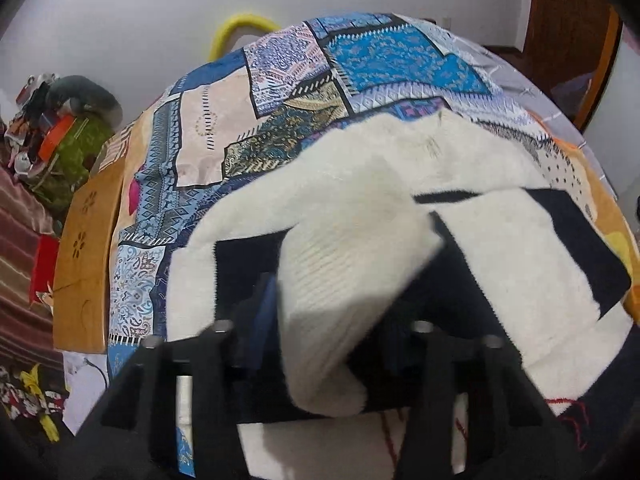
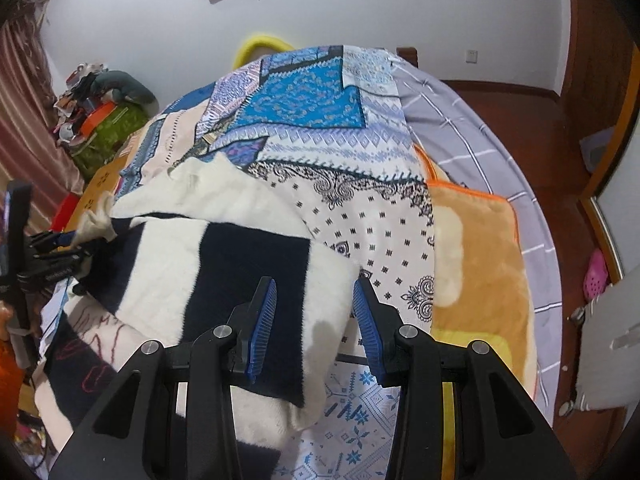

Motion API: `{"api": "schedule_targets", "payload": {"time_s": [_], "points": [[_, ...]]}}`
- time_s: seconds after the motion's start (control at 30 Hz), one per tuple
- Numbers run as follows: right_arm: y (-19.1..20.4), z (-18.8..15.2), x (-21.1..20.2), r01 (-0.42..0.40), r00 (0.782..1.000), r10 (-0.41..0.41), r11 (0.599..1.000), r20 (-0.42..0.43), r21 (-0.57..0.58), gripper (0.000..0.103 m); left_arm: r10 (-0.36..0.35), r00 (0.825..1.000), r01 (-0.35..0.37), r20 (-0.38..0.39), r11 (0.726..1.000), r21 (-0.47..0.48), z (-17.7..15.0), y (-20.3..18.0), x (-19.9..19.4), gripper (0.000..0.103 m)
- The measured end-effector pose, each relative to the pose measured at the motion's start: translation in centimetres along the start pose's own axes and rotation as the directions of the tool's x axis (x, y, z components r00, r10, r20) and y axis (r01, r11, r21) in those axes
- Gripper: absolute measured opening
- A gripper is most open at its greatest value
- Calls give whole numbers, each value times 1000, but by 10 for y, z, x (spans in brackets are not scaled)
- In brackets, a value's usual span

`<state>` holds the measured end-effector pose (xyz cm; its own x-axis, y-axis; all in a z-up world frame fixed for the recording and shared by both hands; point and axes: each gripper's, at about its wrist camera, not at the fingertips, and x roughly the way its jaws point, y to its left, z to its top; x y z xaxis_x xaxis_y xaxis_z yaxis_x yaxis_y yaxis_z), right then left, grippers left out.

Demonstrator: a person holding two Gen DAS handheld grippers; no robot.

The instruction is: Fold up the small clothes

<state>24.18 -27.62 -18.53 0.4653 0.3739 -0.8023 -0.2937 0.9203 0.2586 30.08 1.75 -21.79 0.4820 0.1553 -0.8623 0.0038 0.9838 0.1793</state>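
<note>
The sweater [image 2: 240, 264], cream with dark navy blocks, lies spread on the patchwork bedspread [image 2: 320, 128] of the bed, under and ahead of both tongs. The left tongs [image 1: 352, 320] pinch a ribbed cream cuff that stands up between their pads. The right tongs [image 2: 314, 320] straddle the garment's near edge; fabric fills the gap, but whether the pads [image 2: 262, 316] press on it I cannot tell. It looks a thick, fuzzy knit: soft, limp, fairly light, likely to sag and stretch when lifted. Best held at cuffs, hem corners or shoulder seams, with a full pinch through the layers.
</note>
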Motion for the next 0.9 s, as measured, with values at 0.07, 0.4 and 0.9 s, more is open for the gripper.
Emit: {"api": "schedule_targets", "payload": {"time_s": [0.07, 0.4, 0.9], "points": [[-2, -1, 4, -4, 1000, 5, 1000, -8, 5, 37, -9, 1000, 9, 13, 1000, -11, 0, 7, -5, 20], [9, -1, 7, -21, 1000, 21, 1000, -22, -18, 37, -60, 994, 73, 87, 987, -146, -4, 69, -35, 9], [34, -3, 11, -20, 999, 17, 998, -52, -62, 37, -101, 995, 94, -21, 974, -207, -46, 104, 0, 11]]}}
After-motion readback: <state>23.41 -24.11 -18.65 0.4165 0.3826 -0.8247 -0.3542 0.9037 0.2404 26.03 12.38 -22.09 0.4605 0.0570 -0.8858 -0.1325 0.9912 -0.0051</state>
